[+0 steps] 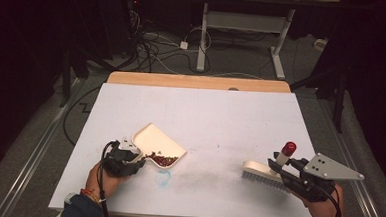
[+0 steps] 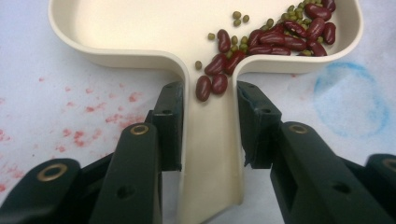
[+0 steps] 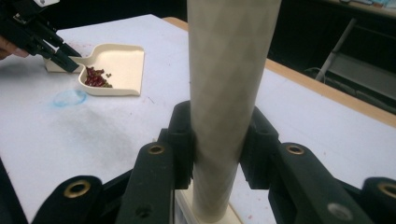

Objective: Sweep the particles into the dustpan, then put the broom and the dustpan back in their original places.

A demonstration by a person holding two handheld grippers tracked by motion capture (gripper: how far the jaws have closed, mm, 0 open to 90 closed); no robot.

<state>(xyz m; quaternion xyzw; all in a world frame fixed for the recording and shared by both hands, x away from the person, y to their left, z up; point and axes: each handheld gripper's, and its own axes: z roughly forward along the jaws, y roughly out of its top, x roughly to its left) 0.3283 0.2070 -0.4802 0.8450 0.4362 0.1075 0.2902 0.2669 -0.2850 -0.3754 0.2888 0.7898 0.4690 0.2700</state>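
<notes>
On the white table (image 1: 220, 120), the cream dustpan (image 1: 154, 139) at lower left, its handle clamped by the left gripper (image 2: 210, 100), holds swept beans (image 2: 280, 39), while the right gripper (image 3: 217, 140) at lower right pinches the brush (image 1: 263, 171) handle, so lifting level likely comes next.

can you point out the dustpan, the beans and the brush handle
dustpan (image 2: 135, 23): left gripper view, bare floor of the pan
beans (image 2: 275, 39): left gripper view, red pile in the pan's right corner
brush handle (image 3: 229, 84): right gripper view, pale shaft above the right tongs
</notes>
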